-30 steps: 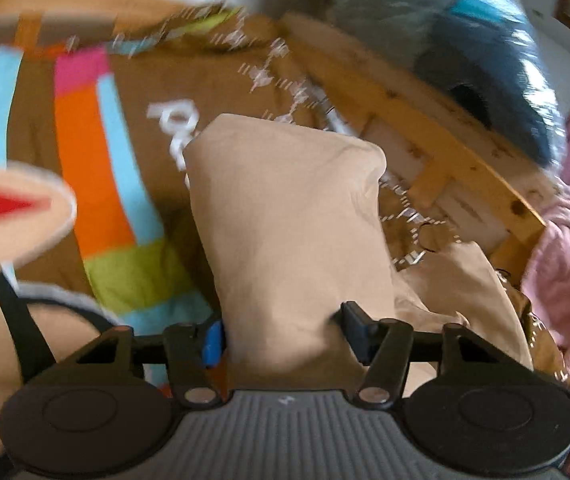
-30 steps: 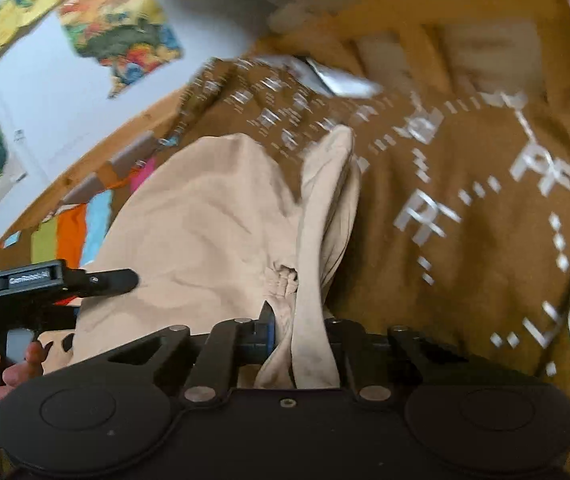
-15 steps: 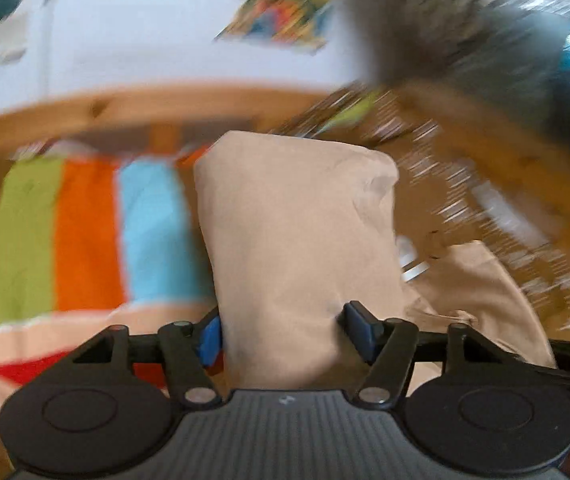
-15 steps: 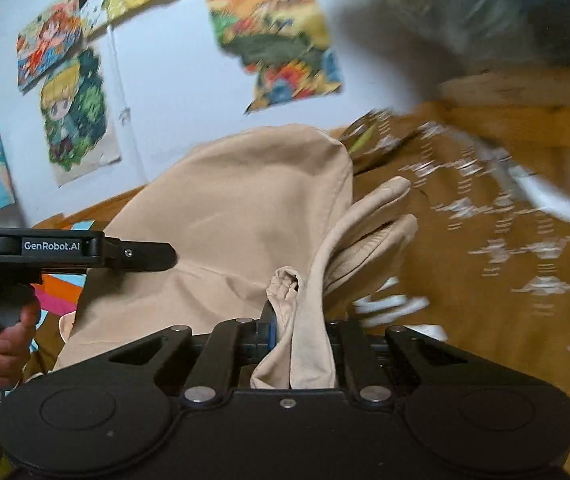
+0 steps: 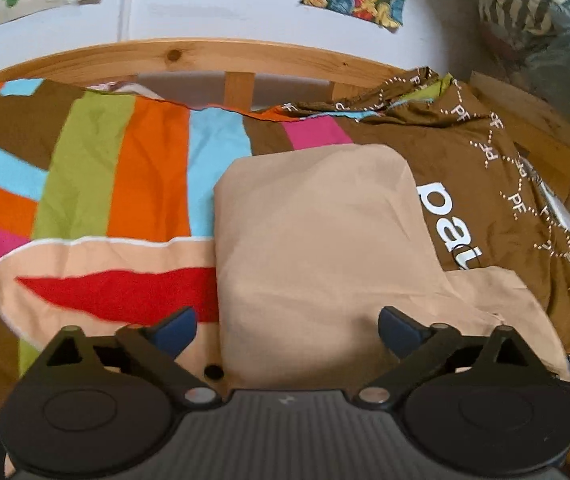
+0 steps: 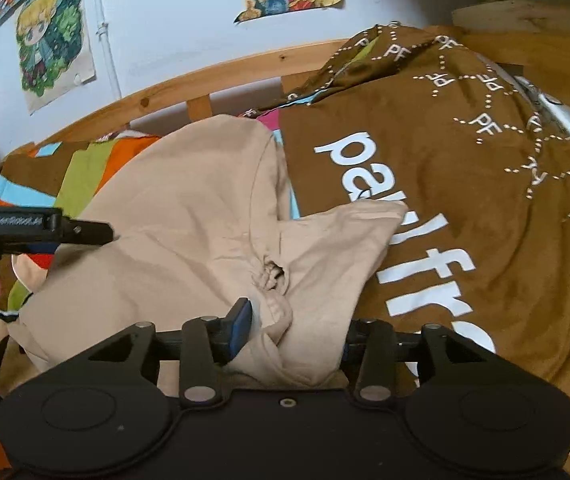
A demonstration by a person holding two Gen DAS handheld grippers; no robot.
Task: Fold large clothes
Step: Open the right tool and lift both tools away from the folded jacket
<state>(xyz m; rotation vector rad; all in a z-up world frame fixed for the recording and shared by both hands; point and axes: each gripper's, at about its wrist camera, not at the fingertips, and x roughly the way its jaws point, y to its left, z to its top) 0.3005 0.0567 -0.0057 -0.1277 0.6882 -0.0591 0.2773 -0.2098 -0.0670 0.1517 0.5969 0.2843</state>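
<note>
Nearest, the left gripper (image 5: 287,330) has its jaws spread wide, the garment (image 5: 317,248) lying free between them — let go, likely so the fold can settle. The right gripper (image 6: 291,330) stands part-open around a bunched edge; whether it pinches, I cannot tell. The garment rests on the bed's quilt (image 5: 125,184), a wooden rail (image 5: 189,54) beyond.

garment (image 5: 325,240): beige cloth, matt, soft, lightly creased | bedspread (image 5: 125,168): matt cloth, bright stripes on brown, white print | bed frame (image 5: 189,54): pale knotty wood, smooth | left gripper (image 5: 287,330): matt black plastic, blue pads | posters (image 6: 55,36): paper
</note>
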